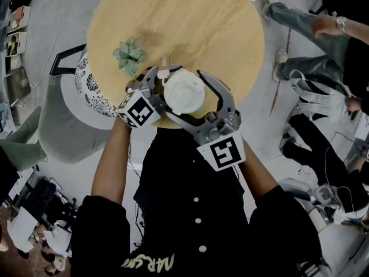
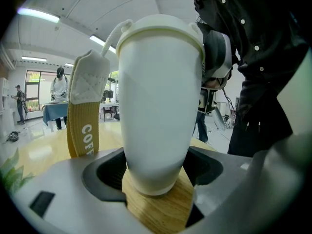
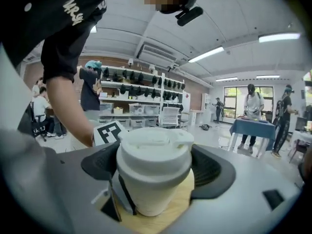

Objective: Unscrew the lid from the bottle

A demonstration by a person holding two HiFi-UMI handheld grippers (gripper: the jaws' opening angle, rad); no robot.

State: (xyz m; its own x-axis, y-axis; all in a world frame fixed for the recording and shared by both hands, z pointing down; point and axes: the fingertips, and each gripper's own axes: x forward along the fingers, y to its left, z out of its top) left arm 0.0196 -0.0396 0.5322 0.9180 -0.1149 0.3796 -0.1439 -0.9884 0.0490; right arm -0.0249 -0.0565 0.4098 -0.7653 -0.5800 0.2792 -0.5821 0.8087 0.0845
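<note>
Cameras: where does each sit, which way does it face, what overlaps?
Left gripper view: on the left gripper, looking along its jaws, clamped low on the white bottle; the person's dark shirt at right.
Right gripper view: on the right gripper, facing the lid held in its jaws; left forearm behind.
Head view: on the head, steeply down onto the round wooden table; forearms and grippers show.
Shared: all see the white bottle.
</note>
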